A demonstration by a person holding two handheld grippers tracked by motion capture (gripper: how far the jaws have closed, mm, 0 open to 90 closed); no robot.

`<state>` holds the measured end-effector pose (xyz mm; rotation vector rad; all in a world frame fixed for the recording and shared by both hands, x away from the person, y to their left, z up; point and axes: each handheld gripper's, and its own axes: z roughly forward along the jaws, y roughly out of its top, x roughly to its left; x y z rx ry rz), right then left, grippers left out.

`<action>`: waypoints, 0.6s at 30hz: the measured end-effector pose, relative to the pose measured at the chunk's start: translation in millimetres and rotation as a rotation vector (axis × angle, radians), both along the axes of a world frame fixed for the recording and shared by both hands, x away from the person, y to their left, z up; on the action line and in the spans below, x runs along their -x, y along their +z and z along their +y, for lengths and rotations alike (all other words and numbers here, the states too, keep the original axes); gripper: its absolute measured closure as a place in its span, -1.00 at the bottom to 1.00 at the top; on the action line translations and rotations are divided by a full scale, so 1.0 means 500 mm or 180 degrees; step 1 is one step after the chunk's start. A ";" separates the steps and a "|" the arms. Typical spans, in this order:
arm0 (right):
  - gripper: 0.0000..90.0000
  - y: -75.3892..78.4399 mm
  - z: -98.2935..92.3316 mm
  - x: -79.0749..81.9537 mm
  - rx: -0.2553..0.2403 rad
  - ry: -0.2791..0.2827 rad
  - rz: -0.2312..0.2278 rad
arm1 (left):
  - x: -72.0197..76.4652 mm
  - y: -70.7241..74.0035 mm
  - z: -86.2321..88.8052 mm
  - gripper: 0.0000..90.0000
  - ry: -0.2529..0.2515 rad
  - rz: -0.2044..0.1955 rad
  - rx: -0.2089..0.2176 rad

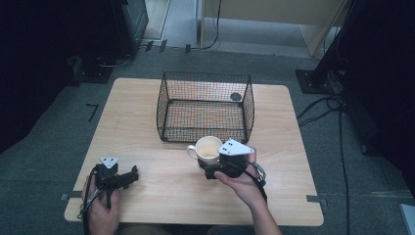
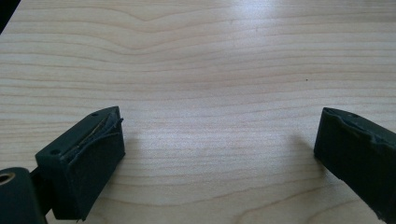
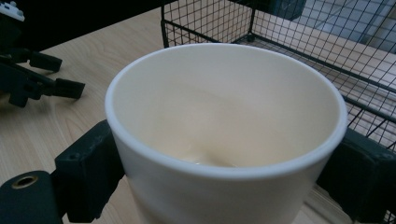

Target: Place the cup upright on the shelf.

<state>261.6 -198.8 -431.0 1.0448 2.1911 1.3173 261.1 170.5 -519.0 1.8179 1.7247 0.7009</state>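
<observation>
A cream mug [image 1: 207,148] stands just in front of the black wire basket [image 1: 205,105], its handle to the left. My right gripper [image 1: 215,169] is shut on the mug; in the right gripper view the mug [image 3: 224,121] sits between the two black jaws, which press its sides. The mug looks empty inside. My left gripper [image 1: 128,177] rests low over the table's front left, open. In the left gripper view its fingers [image 2: 86,161] stand wide apart over bare wood, with nothing between them.
The wire basket [image 3: 299,42] is open-topped and stands mid-table toward the back, with a small dark disc [image 1: 236,96] at its far right corner. The wooden table [image 1: 147,112] has bare room to the left and right. Cables and dark stands lie on the floor around.
</observation>
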 end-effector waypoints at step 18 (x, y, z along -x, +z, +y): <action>-0.80 0.070 0.014 -0.041 -0.0119 -0.0015 -0.0234 | 0.000 0.000 0.000 -0.96 -0.0010 0.0001 0.0003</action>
